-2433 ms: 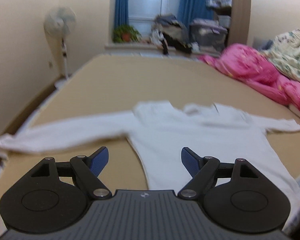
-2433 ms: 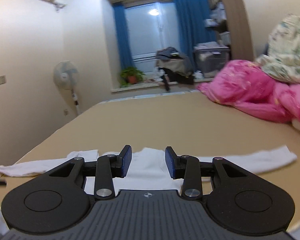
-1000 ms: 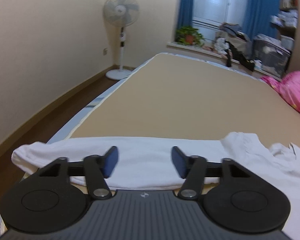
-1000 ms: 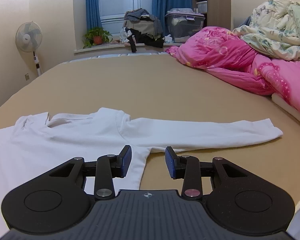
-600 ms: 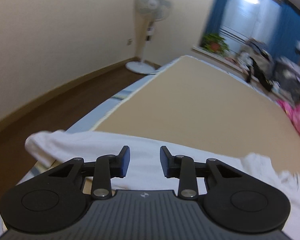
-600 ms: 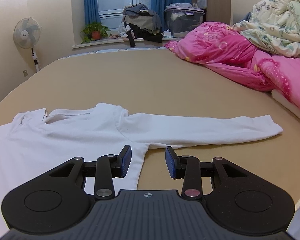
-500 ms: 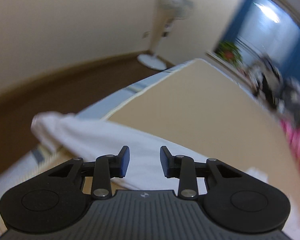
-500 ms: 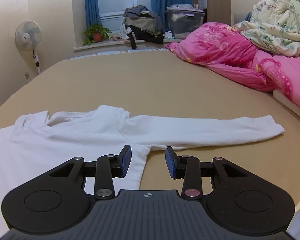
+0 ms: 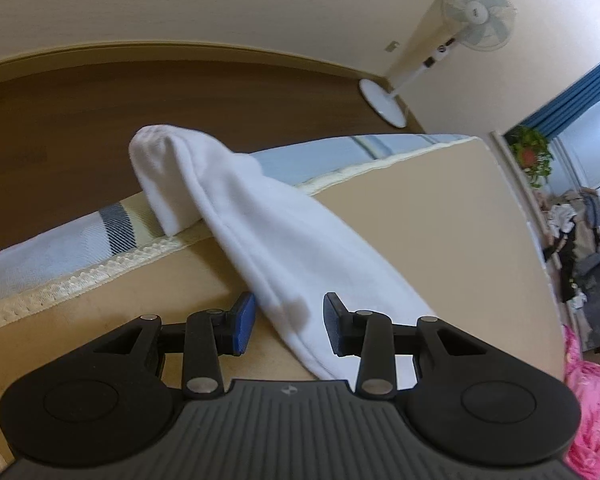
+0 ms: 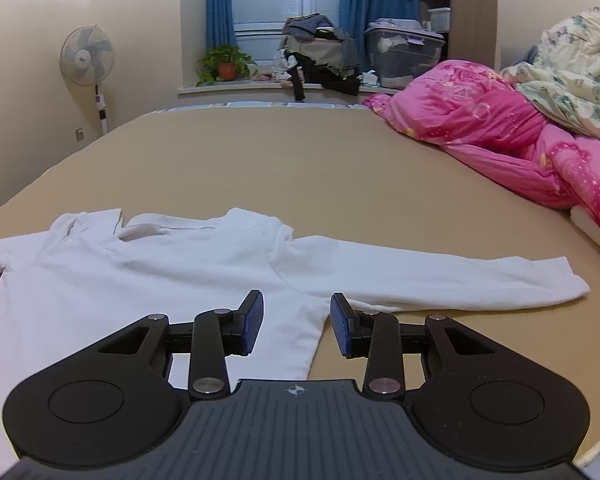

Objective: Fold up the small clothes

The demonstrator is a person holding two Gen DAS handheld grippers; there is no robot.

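A small white long-sleeved shirt (image 10: pixel 140 264) lies flat on the tan bed (image 10: pixel 300 152). In the right wrist view its right sleeve (image 10: pixel 440 276) stretches out to the right. My right gripper (image 10: pixel 296 326) hovers open above the shirt's side seam below the armpit, with nothing pinched. In the left wrist view the left sleeve (image 9: pixel 284 240) runs diagonally, and its cuff (image 9: pixel 156 160) droops over the mattress edge. My left gripper (image 9: pixel 289 326) is tilted down over this sleeve. Its blue pads (image 9: pixel 244 326) stand apart on either side of the cloth without pressing it.
The mattress edge (image 9: pixel 100 268) with a striped sheet drops to the dark wood floor (image 9: pixel 180 92). A standing fan (image 9: pixel 476 12) is by the wall. A pink duvet (image 10: pixel 480 132) and a floral blanket (image 10: pixel 572 80) are piled at the right. The windowsill holds a plant (image 10: pixel 224 64) and clothes.
My left gripper swung left and downward along the left sleeve toward its cuff, rolled, and its jaws narrowed. The right gripper stayed almost still above the shirt's side.
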